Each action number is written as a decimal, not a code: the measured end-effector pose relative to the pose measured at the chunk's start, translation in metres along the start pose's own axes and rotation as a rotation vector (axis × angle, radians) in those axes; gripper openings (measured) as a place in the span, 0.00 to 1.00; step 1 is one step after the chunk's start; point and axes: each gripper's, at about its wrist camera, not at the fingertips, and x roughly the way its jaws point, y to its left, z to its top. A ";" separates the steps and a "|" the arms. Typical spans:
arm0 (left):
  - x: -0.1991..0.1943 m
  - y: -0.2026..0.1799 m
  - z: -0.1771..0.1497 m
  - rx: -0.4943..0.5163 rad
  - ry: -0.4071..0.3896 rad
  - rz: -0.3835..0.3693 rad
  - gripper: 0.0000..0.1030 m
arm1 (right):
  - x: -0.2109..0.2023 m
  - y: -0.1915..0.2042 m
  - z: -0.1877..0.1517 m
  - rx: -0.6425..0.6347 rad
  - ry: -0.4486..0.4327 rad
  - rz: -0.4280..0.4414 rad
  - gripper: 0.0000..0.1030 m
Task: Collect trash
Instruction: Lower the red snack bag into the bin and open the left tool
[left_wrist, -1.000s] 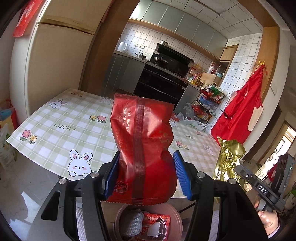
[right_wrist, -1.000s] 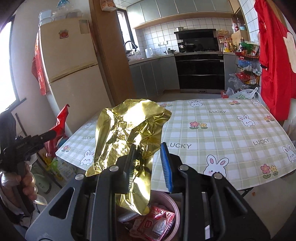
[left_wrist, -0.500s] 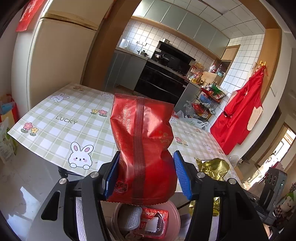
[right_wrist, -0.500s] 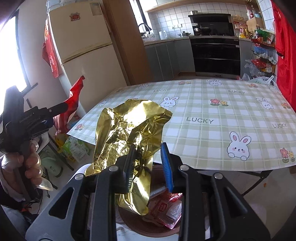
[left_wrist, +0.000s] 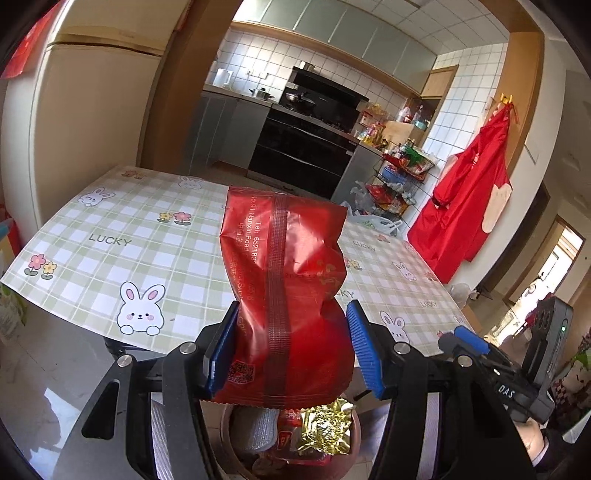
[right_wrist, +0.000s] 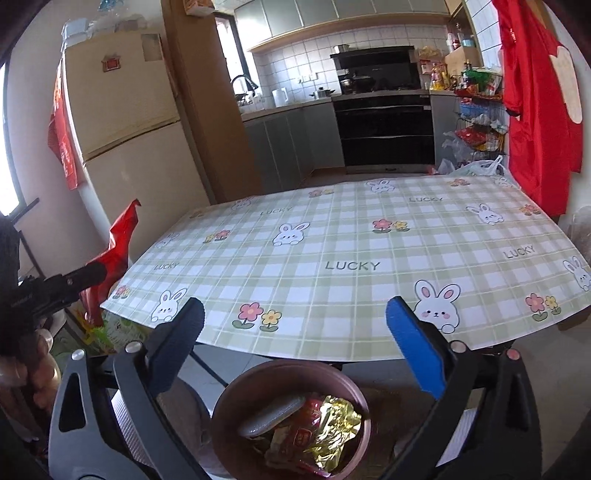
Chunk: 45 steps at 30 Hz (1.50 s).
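Left gripper (left_wrist: 291, 349) clenched on the upright red foil snack bag (left_wrist: 286, 288), held above the round brown plastic bin (right_wrist: 221, 410) (off the table's near edge). Right gripper (right_wrist: 295, 345) jaws opening, nothing between them; crumpled gold foil wrapper (right_wrist: 332, 430) lies inside bin with other packets.

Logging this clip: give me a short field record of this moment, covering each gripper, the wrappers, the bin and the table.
left gripper: closed on the red snack bag, held upright above the bin
right gripper: jaws opening, nothing between them
gold foil wrapper: lying in the bin on top of other trash
bin: round, brownish, on the floor by the table's near edge; also holds a grey packet and red wrappers
table: green checked cloth with rabbits, flowers and LUCKY print
left to do: red snack bag not yet dropped
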 end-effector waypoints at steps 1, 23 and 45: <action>0.001 -0.003 -0.002 0.007 0.011 -0.013 0.54 | -0.002 -0.004 0.002 0.006 -0.009 -0.010 0.94; 0.019 -0.043 -0.033 0.095 0.149 -0.096 0.55 | -0.013 -0.026 0.001 0.068 -0.045 -0.103 0.94; 0.040 -0.051 -0.045 0.125 0.239 -0.184 0.81 | -0.010 -0.025 0.000 0.074 -0.032 -0.098 0.94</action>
